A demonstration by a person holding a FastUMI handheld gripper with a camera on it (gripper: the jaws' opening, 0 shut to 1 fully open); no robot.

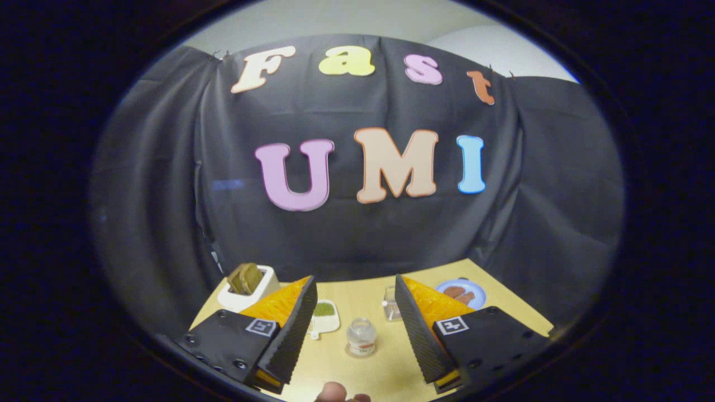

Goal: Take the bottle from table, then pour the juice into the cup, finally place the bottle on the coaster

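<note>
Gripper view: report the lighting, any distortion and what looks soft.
Gripper view: dim, even booth light with faint shadows on the table; strong fisheye bending curves the table's far edge and the wall folds; the open gripper fingers look sharp, while the small bottle between them, the clear cup beyond and the blue plate are small and a little soft.

Toaster, green dish, plate.

The black-and-orange two-finger gripper hangs above the pale wooden desk, its ribbed fingers spread wide — nothing between them — a fingertip showing just beneath.
</note>
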